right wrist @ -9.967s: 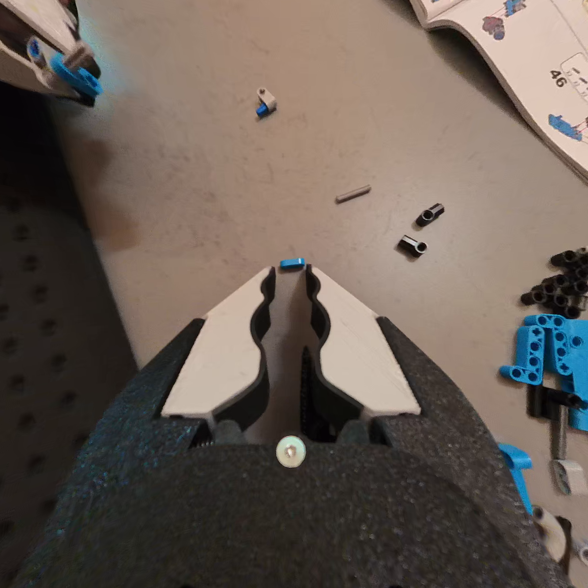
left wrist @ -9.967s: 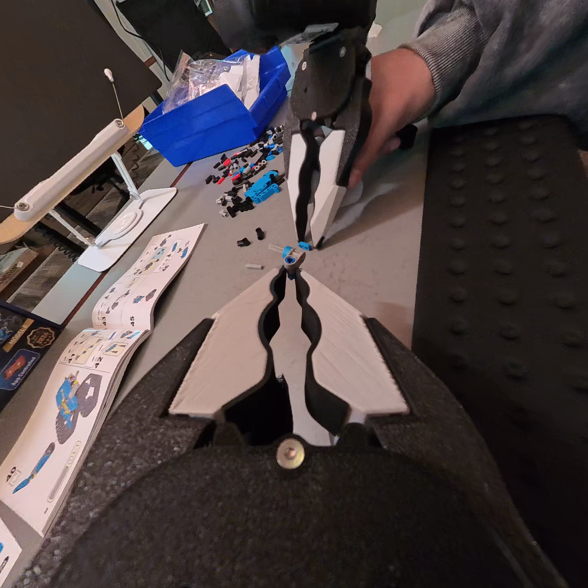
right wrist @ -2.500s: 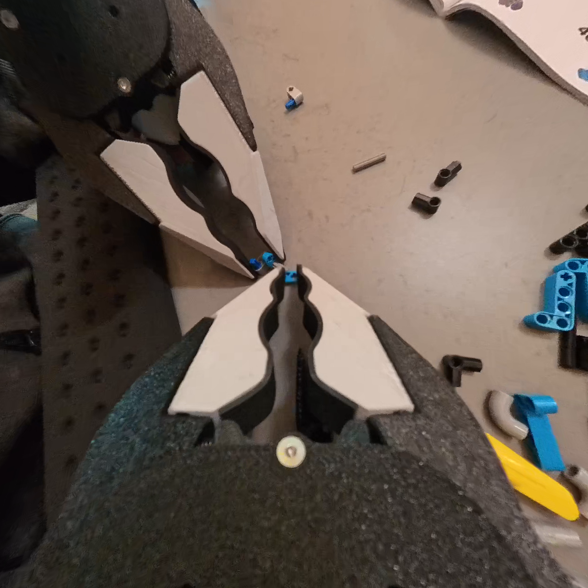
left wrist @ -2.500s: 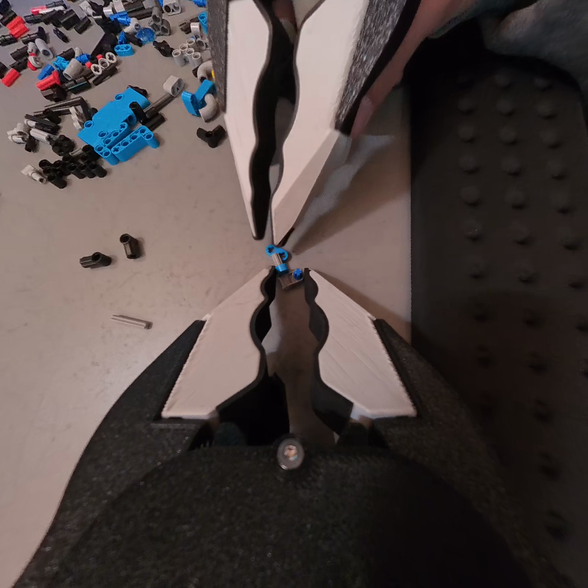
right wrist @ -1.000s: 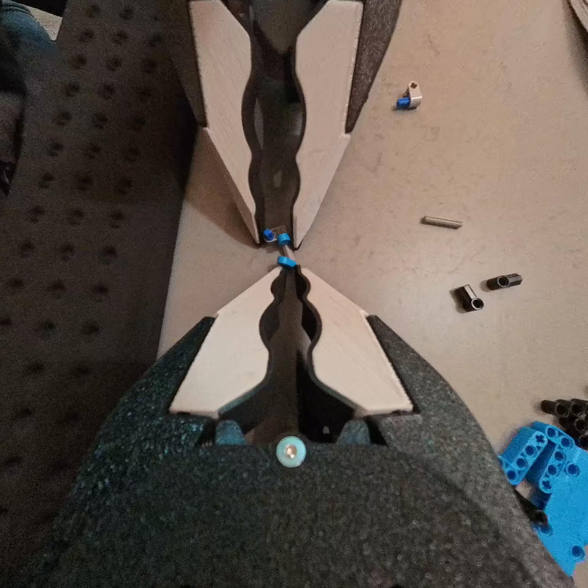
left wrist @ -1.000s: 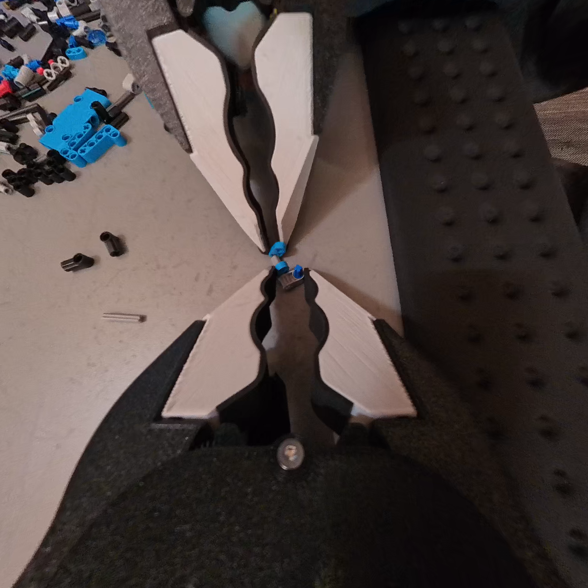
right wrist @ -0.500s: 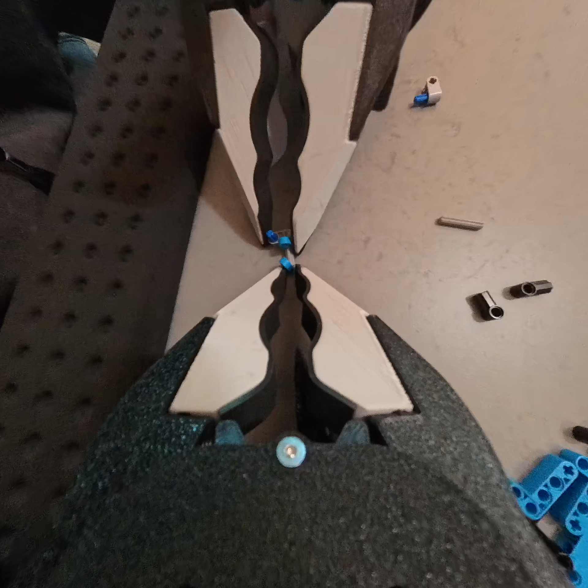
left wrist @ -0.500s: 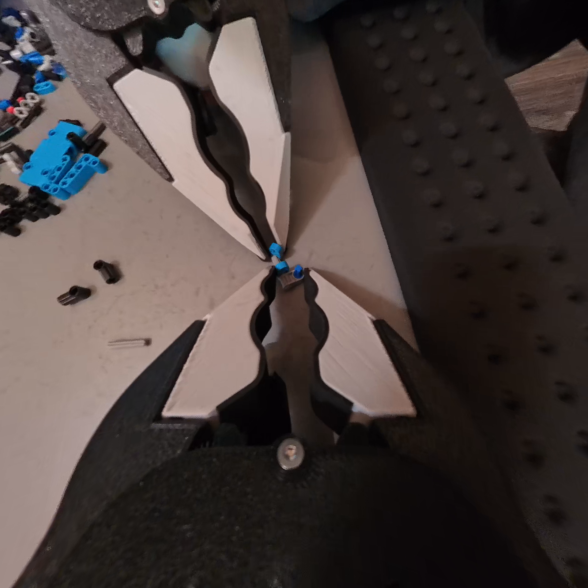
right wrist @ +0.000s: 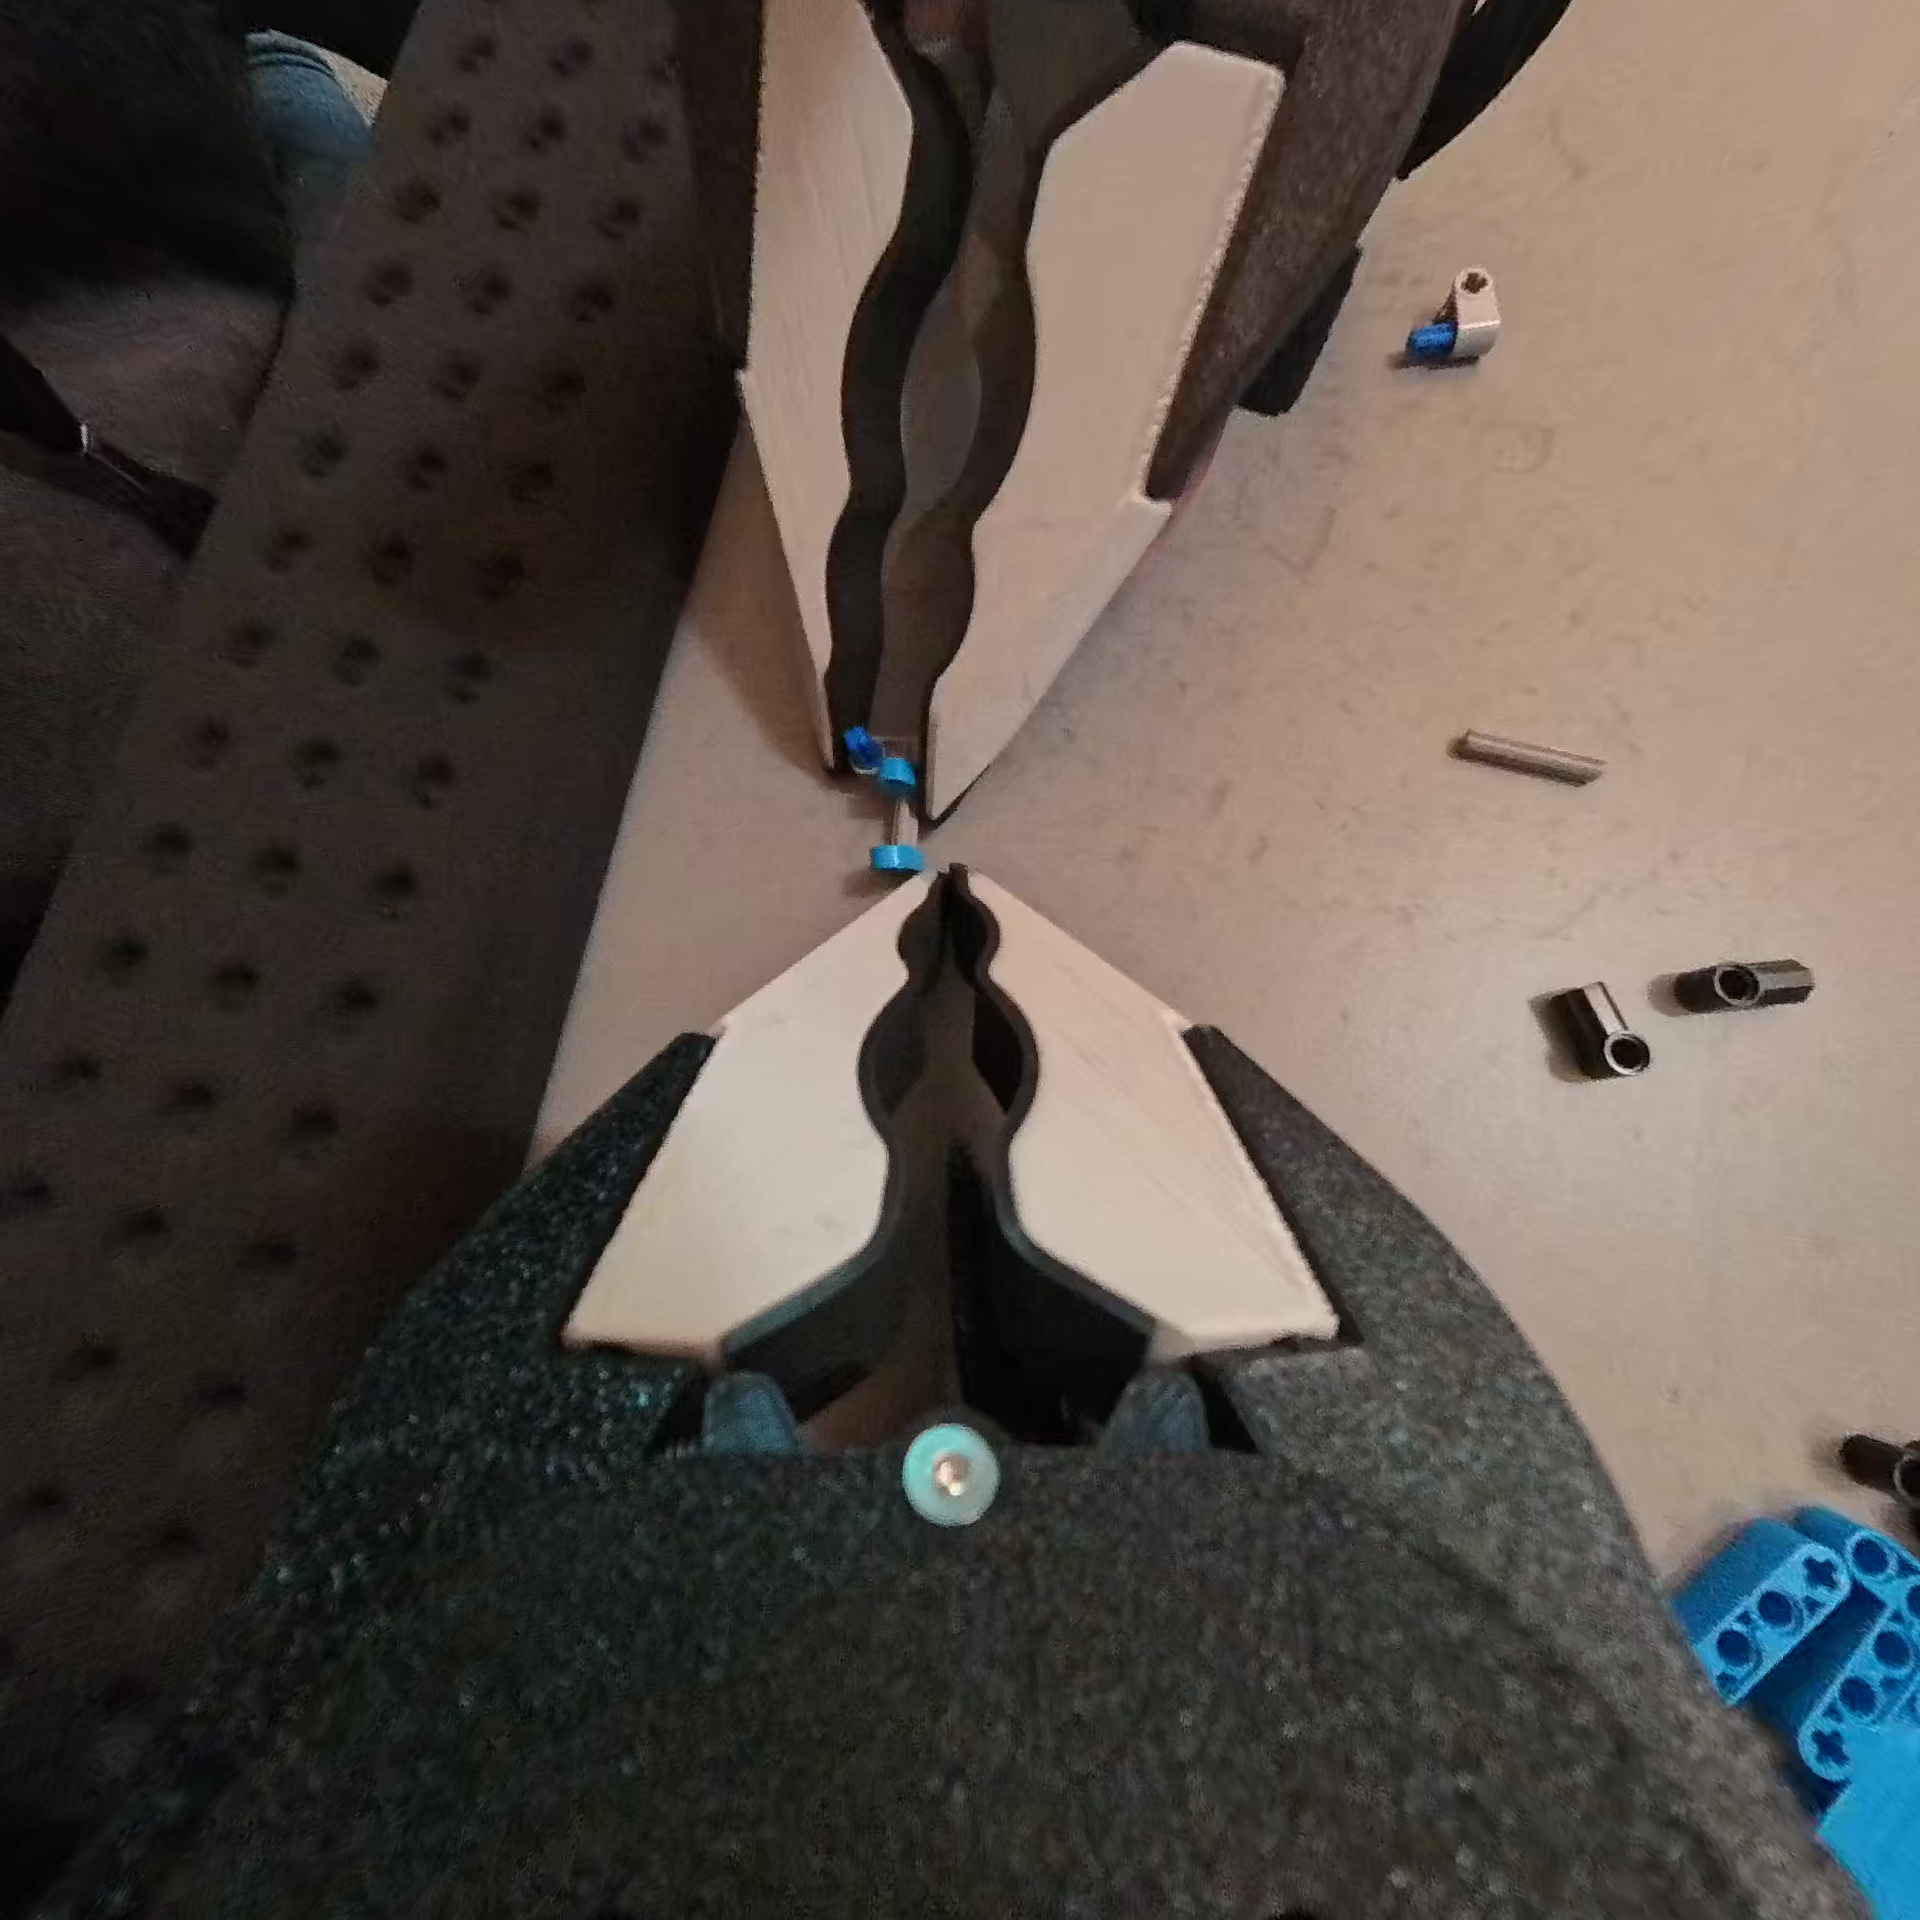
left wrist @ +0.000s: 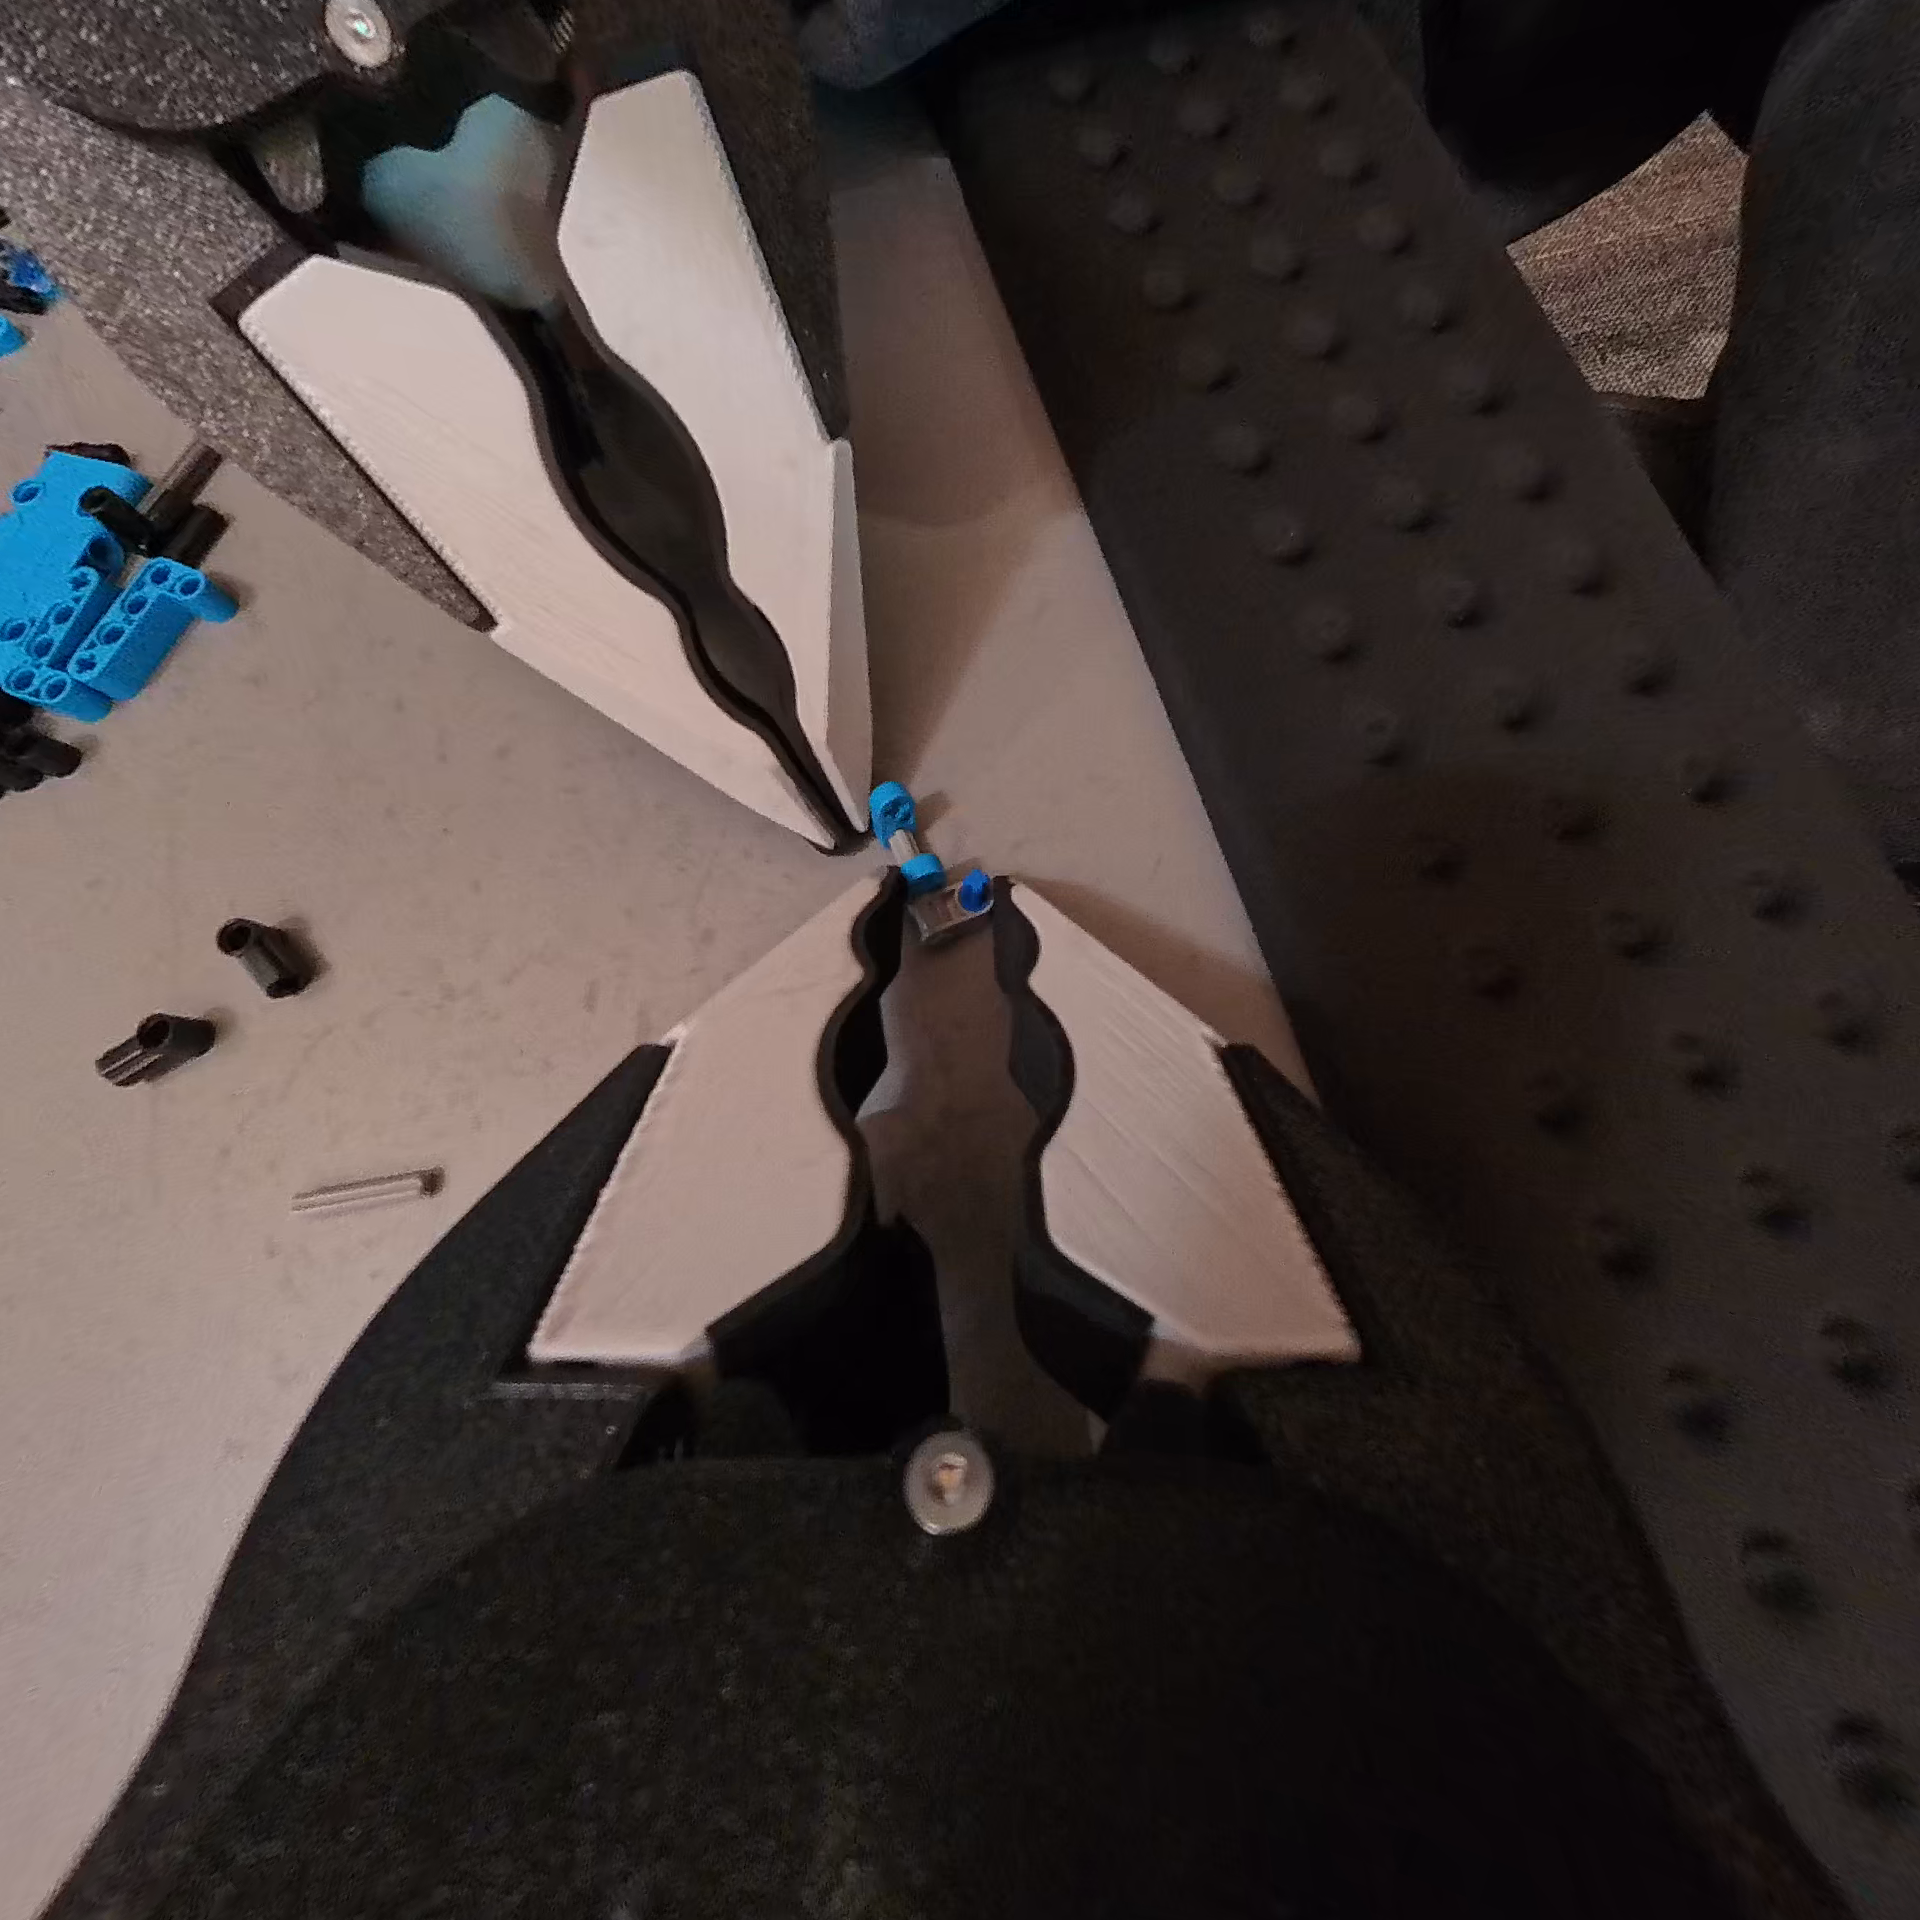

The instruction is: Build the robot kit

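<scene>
- Clearly, the left gripper (left wrist: 940, 883) was seen clamped on a small grey and blue piece (left wrist: 943, 914), which was pinched between its two white fingertips just above the table (left wrist: 436, 852).
- From that piece a short pin with blue ends (left wrist: 904, 836) was seen sticking out toward the right gripper (left wrist: 847, 826).
- The right gripper (right wrist: 948, 878) was shown with its fingertips pressed together and nothing between them; the pin's near blue end (right wrist: 891, 856) lay just beside its tips, to the left, and touching could not be told.
- In the right wrist view the left gripper (right wrist: 883, 764) was seen opposite, tip to tip, with the grey and blue piece (right wrist: 868, 750) held in it.
- Two black tube pieces (right wrist: 1662, 1008) and a thin grey rod (right wrist: 1527, 756) were seen lying apart on the table (right wrist: 1351, 883).
- A loose grey and blue piece (right wrist: 1460, 322) was seen farther off.
- Blue beams with holes (left wrist: 83, 592) were seen at the left edge.
- A black dimpled mat (left wrist: 1455, 727) was seen along the table's edge.
</scene>
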`<state>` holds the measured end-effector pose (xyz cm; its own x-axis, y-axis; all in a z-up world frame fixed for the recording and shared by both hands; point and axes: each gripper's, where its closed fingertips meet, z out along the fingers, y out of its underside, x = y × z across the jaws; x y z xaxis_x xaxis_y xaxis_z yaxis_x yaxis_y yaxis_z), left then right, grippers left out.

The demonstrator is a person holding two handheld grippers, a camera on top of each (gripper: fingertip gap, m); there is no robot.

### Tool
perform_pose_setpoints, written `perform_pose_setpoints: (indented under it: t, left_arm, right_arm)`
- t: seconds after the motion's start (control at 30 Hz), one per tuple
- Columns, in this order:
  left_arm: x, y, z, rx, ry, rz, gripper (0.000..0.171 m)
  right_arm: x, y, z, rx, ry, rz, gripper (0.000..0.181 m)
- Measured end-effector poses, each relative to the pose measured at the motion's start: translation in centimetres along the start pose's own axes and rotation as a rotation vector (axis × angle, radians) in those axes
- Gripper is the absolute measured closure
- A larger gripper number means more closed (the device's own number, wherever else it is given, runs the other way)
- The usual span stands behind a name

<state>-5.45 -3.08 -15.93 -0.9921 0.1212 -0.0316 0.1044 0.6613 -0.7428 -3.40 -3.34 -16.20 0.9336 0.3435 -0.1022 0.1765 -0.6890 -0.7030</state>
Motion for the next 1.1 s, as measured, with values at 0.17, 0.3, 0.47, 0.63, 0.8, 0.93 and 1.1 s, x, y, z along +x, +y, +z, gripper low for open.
perform_pose_setpoints:
  t: [0.17, 0.3, 0.47, 0.63, 0.8, 0.93, 1.1]
  left_arm:
    - [0.0, 0.0, 0.0, 0.000, -0.005, 0.002, 0.155]
    - [0.0, 0.0, 0.0, 0.000, -0.005, 0.001, 0.156]
    - [0.0, 0.0, 0.0, 0.000, -0.006, 0.000, 0.155]
    - [0.0, 0.0, 0.0, -0.001, -0.006, -0.003, 0.155]
    - [-0.1, 0.0, 0.0, -0.001, -0.010, 0.000, 0.155]
    - [-0.1, 0.0, 0.0, -0.001, -0.012, 0.001, 0.155]
    - [-0.1, 0.1, 0.0, -0.002, -0.014, 0.000, 0.155]
  right_arm:
    - [0.3, 0.6, -0.6, -0.017, 0.032, 0.007, 0.175]
    - [-0.9, 0.5, -1.1, -0.008, 0.028, -0.021, 0.167]
    - [-0.6, 0.0, -0.4, -0.004, 0.098, -0.037, 0.165]
    - [-0.8, 0.2, -0.1, -0.005, 0.071, -0.012, 0.166]
    - [-0.8, -0.1, 0.2, 0.008, 0.070, 0.009, 0.168]
    - [-0.6, -0.1, 0.2, 0.012, 0.052, 0.071, 0.174]
    - [-0.6, -0.1, 0.2, 0.001, 0.045, 0.096, 0.174]
